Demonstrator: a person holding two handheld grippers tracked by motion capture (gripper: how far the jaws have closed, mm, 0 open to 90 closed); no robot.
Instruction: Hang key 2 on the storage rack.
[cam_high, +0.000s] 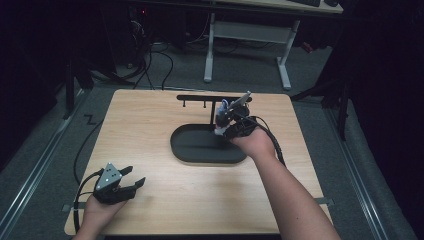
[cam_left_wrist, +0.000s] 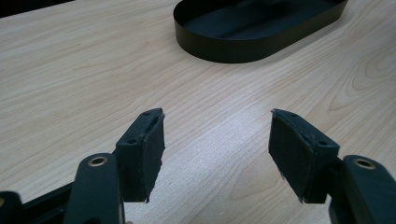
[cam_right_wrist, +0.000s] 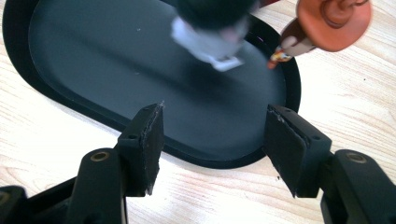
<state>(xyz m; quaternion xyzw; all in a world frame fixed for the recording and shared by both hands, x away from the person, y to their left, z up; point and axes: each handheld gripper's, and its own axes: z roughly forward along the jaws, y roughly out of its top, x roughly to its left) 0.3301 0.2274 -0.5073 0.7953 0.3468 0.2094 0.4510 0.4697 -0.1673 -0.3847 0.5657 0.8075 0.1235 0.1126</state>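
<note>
A light wooden table (cam_high: 150, 125) carries a black oval tray (cam_high: 192, 150) just right of centre, with a black hook rack (cam_high: 200, 98) rising at its far side. The right gripper (cam_right_wrist: 212, 149) hangs over the tray's right end, jaws spread and empty. Beyond them dangle a blurred black-and-white toy (cam_right_wrist: 212, 32) and a brown figure (cam_right_wrist: 322, 28). At the near left corner the left gripper (cam_left_wrist: 215, 154) rests open, empty.

In my right gripper view a black-and-white toy figure (cam_right_wrist: 212, 32) is blurred and cut off at the top edge; beside it an orange-hatted figure (cam_right_wrist: 327, 23) is cropped too. What hangs them, I cannot tell.
</note>
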